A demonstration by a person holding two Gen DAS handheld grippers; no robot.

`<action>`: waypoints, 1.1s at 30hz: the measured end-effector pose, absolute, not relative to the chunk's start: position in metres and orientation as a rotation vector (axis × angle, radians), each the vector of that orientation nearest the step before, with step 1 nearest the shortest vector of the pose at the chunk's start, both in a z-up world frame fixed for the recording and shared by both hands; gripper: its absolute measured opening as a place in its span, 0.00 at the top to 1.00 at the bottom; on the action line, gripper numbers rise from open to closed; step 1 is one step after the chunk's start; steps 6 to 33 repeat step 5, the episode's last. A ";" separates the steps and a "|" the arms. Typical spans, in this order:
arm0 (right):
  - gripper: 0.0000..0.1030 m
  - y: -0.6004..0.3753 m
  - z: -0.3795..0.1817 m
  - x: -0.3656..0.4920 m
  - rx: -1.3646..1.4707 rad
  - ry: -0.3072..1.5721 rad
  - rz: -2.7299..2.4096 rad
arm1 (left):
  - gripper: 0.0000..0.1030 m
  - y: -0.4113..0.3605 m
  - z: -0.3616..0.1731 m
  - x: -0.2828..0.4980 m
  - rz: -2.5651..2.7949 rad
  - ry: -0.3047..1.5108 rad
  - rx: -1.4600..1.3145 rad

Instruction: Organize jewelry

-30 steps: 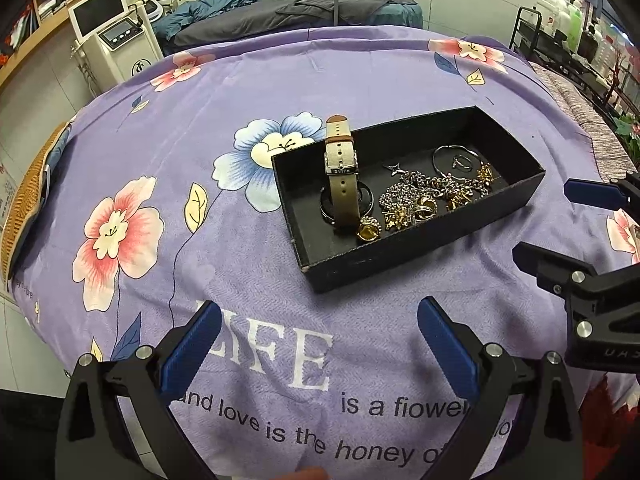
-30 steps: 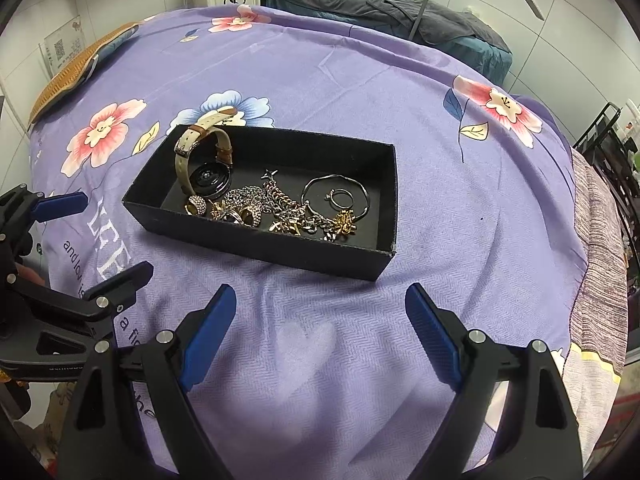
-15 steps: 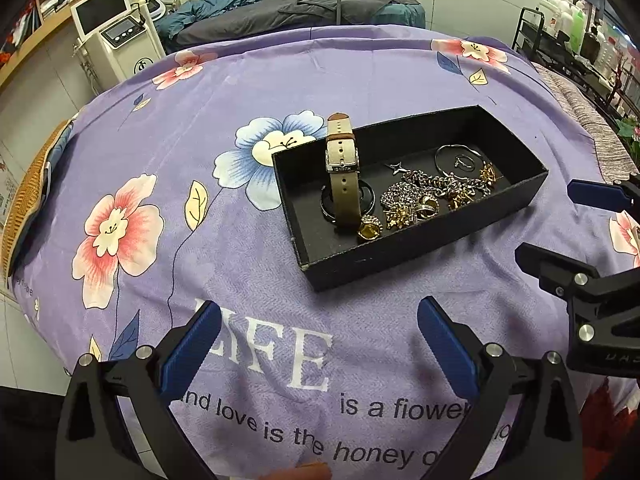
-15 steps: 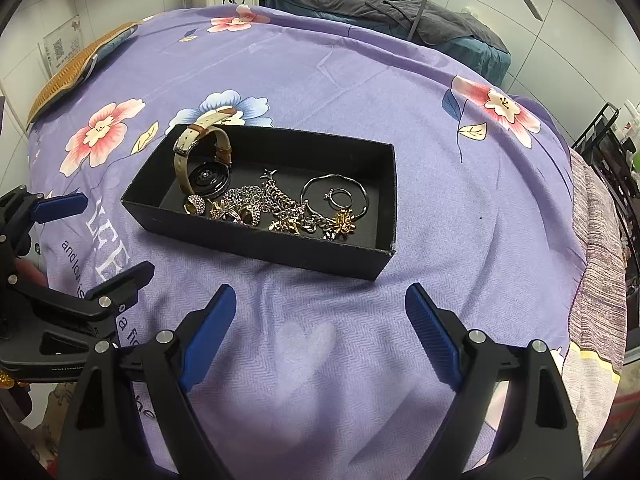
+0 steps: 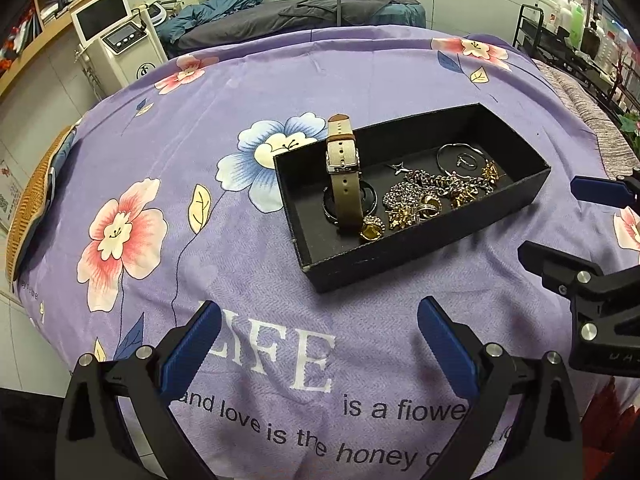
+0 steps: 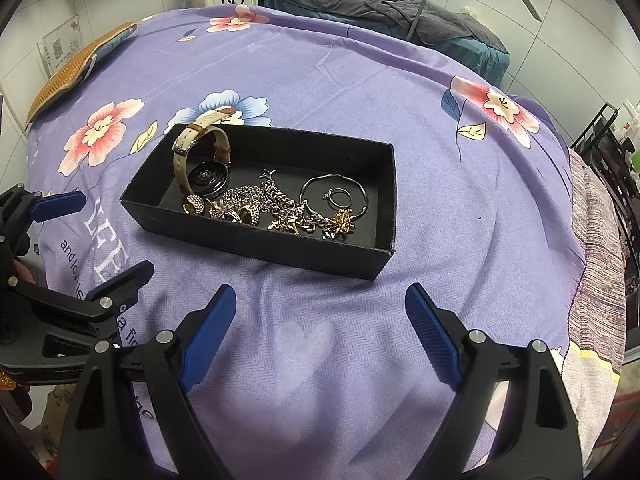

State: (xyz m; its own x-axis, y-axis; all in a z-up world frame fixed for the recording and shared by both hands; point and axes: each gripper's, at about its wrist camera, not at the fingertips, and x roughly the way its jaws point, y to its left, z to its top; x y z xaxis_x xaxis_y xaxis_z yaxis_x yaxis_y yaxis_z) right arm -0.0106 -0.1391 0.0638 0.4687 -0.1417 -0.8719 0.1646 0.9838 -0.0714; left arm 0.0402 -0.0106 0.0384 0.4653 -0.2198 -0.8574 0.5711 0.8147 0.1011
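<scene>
A black open box (image 5: 532,184) (image 6: 256,248) lies on the purple flowered cloth. In it stand a watch with a beige strap (image 5: 345,178) (image 6: 200,160), a gold ring (image 5: 373,228) (image 6: 195,204), tangled silver and gold chains (image 5: 432,196) (image 6: 276,210), a thin bangle (image 5: 460,151) (image 6: 334,196) and a small hoop ring (image 6: 340,197). My left gripper (image 5: 320,332) is open and empty, in front of the box. My right gripper (image 6: 320,312) is open and empty, also short of the box. Each gripper shows in the other's view (image 5: 576,236) (image 6: 84,240).
The cloth (image 5: 160,160) covers a rounded table with printed text at the front edge. A white machine with a screen (image 5: 116,40) stands behind, a dark bed (image 5: 320,12) at the back, a black rack (image 5: 568,40) at the right, a woven mat (image 5: 32,184) at the left edge.
Both grippers have shifted very slightly; the box sits a touch lower in the views. Nothing was grasped or released.
</scene>
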 end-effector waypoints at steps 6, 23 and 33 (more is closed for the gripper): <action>0.17 -0.138 0.064 -0.011 0.021 1.070 -0.188 | 0.06 -0.009 0.038 0.043 -0.499 0.991 0.388; 0.17 -0.138 0.064 -0.011 0.021 1.070 -0.188 | 0.06 -0.009 0.038 0.043 -0.499 0.991 0.388; 0.17 -0.138 0.064 -0.011 0.021 1.070 -0.188 | 0.06 -0.009 0.038 0.043 -0.499 0.991 0.388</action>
